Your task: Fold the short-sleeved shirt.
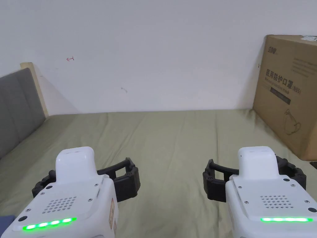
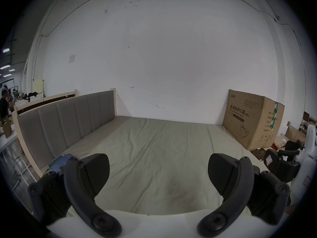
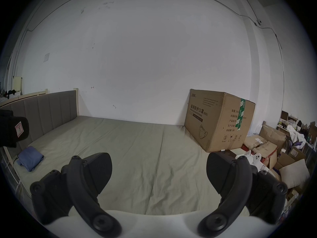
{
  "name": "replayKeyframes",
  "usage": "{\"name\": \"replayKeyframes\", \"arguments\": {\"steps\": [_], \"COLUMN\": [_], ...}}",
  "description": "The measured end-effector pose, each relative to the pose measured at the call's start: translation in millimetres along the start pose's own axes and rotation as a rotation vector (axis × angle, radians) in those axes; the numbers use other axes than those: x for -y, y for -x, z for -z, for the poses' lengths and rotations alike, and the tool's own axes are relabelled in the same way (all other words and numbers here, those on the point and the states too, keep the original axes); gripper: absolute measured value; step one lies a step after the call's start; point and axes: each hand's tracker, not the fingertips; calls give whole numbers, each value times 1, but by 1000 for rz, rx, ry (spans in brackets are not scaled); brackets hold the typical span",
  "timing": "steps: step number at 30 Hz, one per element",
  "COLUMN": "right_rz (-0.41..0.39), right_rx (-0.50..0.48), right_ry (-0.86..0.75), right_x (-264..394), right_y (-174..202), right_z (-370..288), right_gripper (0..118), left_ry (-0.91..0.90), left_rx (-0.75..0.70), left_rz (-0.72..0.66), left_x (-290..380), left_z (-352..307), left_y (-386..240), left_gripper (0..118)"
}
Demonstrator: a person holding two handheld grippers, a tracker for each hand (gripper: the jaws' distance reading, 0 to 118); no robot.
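A blue shirt (image 3: 30,157) lies in a folded bundle on the green bed sheet (image 1: 170,139), at the near left by the headboard; a corner of the shirt (image 2: 60,162) peeks out behind my left jaw. My left gripper (image 1: 83,172) hovers over the near left of the bed, open, nothing between its jaws (image 2: 158,162). My right gripper (image 1: 255,169) hovers level with it to the right, also open and empty (image 3: 158,159). Both are apart from the shirt, which lies left of and nearer than the left gripper.
A grey padded headboard (image 1: 15,108) runs along the left side and a white wall closes the far side. A large cardboard box (image 1: 288,93) stands on the bed's right far corner. Flattened boxes and clutter (image 3: 267,143) lie beyond the right edge.
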Motion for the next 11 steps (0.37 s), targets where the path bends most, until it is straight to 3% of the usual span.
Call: {"name": "replayKeyframes", "arguments": {"steps": [5,11], "right_rz": [-2,-12], "right_rx": [-3,-5], "right_ry": [6,6], "right_x": [1,1], "right_y": [2,4], "right_z": [1,2], "right_gripper": [112,112], "left_ry": [-40,-53], "left_rx": [-17,2], "left_rz": [138,85], "left_x": [3,1], "left_z": [-3,-10], "left_y": [-8,-7], "left_gripper": [115,115]}}
